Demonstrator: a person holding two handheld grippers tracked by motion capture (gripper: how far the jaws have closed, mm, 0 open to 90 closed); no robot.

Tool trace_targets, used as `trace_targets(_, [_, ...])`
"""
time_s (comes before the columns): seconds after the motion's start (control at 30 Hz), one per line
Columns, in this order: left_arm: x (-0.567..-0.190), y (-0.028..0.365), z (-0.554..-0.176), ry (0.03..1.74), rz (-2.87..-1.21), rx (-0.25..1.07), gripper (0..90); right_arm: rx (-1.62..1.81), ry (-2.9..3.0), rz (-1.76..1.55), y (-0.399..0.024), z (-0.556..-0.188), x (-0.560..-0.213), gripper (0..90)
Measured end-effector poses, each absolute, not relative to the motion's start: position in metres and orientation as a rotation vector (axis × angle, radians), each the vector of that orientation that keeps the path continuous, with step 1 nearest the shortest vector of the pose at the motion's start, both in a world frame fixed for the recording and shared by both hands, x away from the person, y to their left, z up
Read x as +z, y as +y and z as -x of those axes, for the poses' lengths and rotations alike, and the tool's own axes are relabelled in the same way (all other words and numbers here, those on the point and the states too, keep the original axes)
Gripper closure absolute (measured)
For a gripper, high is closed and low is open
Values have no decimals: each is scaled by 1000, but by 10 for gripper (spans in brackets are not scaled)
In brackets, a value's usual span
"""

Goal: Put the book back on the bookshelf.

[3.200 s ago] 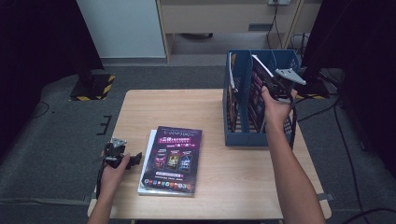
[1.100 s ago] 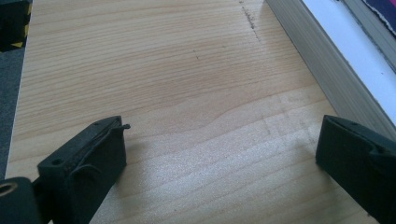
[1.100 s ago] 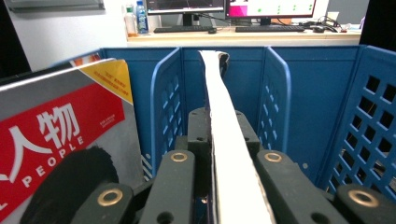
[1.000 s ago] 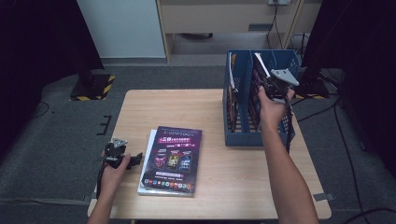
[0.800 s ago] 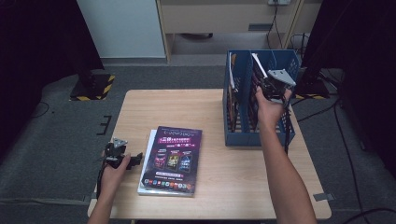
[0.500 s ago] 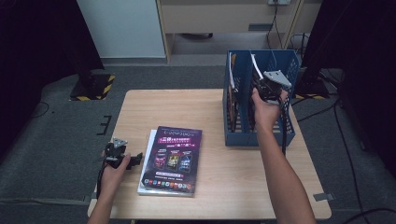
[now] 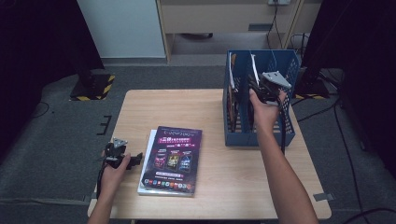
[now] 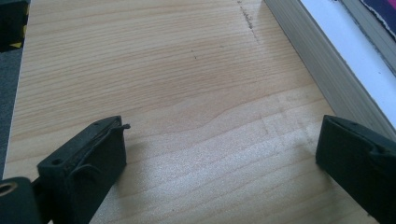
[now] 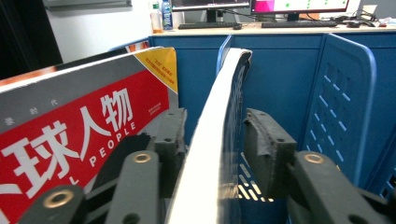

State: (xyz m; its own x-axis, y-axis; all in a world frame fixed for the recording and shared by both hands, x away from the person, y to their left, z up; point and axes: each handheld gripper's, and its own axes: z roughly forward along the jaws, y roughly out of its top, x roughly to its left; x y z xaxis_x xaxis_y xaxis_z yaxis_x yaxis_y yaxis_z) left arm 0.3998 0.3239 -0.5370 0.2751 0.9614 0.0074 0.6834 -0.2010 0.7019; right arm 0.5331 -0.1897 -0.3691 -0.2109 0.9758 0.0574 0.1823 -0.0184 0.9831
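In the blue rack (image 7: 261, 135), magazine (image 9: 219, 135) between right gripper (image 9: 212, 140) jaws (just opening, unclamped); left gripper (image 8: 219, 163) apart

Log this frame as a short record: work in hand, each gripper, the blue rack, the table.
work: filing magazines upright into the blue file rack
right gripper: in the rack, jaws just opened, magazine between the fingers, gap on one side
left gripper: open, low over the bare table, beside the stack
rack: red-covered magazine stands in the next slot
table: stack of magazines lying flat, purple cover on top
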Motion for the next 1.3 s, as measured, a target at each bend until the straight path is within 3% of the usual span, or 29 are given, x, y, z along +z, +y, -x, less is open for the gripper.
trace_targets(0.2, [-537,324,-400,1475,-1963,613,8,1316,1507,-1273,-192,-530,-368,436])
trace_targets(0.57, [-537,324,-400,1472,-1966,612,7,1350,1546,-1279,-195,-518,-365,291])
trace_targets(0.9, [-537,322,-400,1469,-1967,611,7,1341,1608,-1299,-195,-510,-360,187])
trace_targets(1.3, [-537,323,-400,1469,-1970,611,6,1336,1634,-1315,-201,-494,-366,126])
